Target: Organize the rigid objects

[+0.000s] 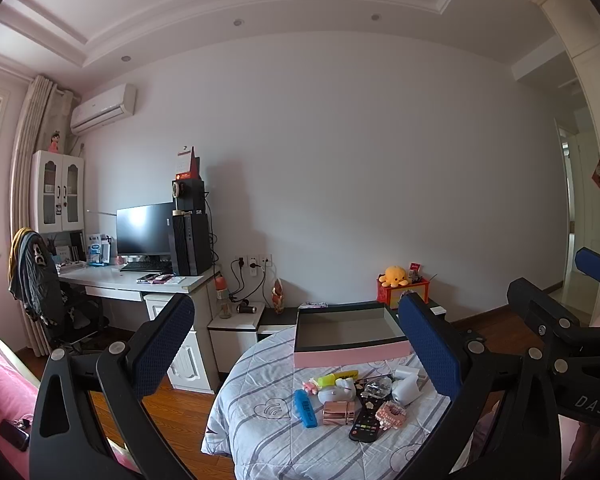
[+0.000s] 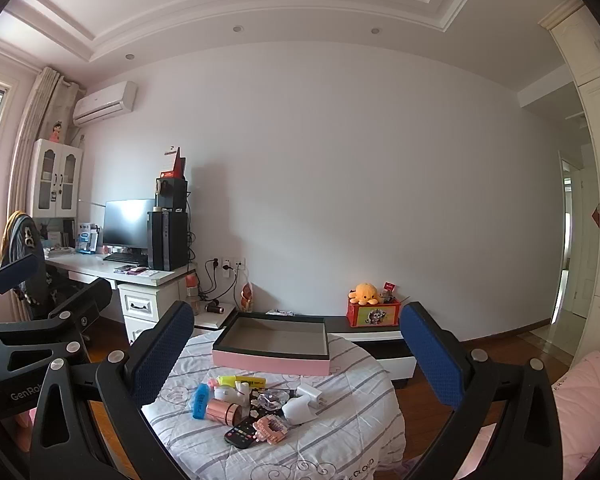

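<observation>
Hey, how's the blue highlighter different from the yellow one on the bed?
The blue highlighter lies at the near left edge of the pile; the yellow highlighter lies farther back, just in front of the pink box. The blue one runs front to back, while the yellow one lies crosswise. The blue one lies fully in view; the yellow one is partly hidden in the left wrist view. Both lie flat on the striped quilt, untouched.
</observation>
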